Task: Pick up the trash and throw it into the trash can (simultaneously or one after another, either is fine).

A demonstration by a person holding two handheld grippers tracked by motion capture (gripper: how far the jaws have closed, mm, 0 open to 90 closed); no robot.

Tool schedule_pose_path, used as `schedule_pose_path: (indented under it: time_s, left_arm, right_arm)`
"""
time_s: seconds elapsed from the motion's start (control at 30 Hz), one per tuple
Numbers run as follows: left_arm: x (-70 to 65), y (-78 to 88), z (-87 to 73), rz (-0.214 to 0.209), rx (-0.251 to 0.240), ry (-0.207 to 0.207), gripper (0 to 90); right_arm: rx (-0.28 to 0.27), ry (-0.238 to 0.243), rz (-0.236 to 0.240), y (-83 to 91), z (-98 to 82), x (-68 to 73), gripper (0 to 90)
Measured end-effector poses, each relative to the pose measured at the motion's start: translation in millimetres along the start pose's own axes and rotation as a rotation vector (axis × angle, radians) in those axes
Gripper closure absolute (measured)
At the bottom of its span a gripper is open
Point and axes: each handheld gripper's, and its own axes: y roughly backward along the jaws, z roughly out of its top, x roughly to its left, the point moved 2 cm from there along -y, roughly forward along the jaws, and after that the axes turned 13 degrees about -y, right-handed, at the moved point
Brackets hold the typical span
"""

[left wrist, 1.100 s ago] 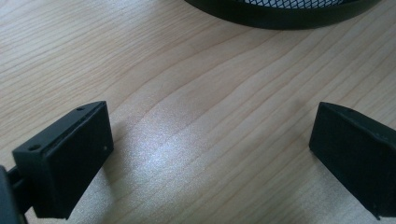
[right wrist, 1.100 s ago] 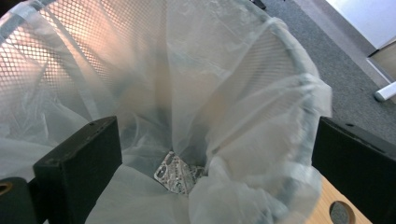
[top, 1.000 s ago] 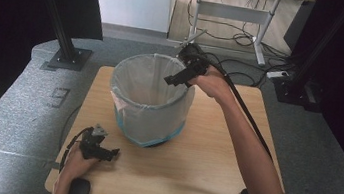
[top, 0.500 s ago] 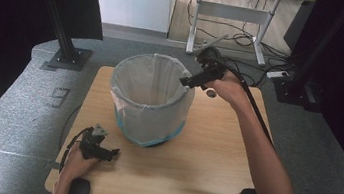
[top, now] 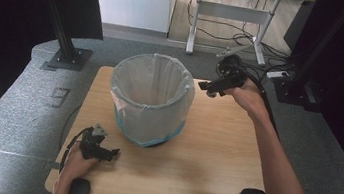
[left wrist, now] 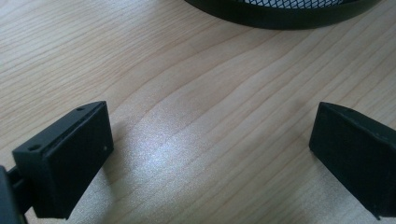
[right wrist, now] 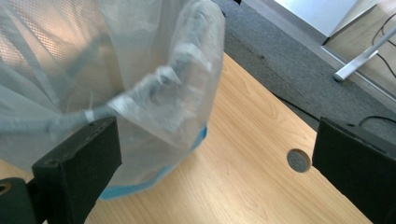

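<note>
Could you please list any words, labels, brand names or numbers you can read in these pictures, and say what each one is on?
None can be read: the bin, its white liner and the wooden table carry no lettering, and neither do the black tongs in either gripper view.

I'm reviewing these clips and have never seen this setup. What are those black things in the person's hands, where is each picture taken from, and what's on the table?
A person sits at a wooden table and holds a hand-operated two-jaw tool in each hand; there is no robot arm. The high view looks down from above the person's side. In it the left gripper lies low on the table near the front edge, and the right gripper is held up beside a mesh bin lined with a thin plastic bag. The other two pictures come from cameras riding on the grippers, looking out between their own black jaws. The left gripper view shows bare wood and the bin's dark base; the right gripper view shows the bag's rim close by. Both pairs of jaws stand wide open and hold nothing.
</note>
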Motion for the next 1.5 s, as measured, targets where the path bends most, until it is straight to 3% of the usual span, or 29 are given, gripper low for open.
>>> schedule_pose_path:
  time_s: [0.83,1.5]
  left_arm:
    - [0.0,0.0,0.0,0.000,0.000,0.000,0.0]
    - [-0.2,-0.1,0.2,0.002,0.001,0.003,0.0]
  right_arm:
    - [-0.057,-0.053,-0.034,20.6,-62.0,-36.1,2.4]
    - [-0.073,-0.126,-0.062,10.9,-137.0,-59.9,3.7]
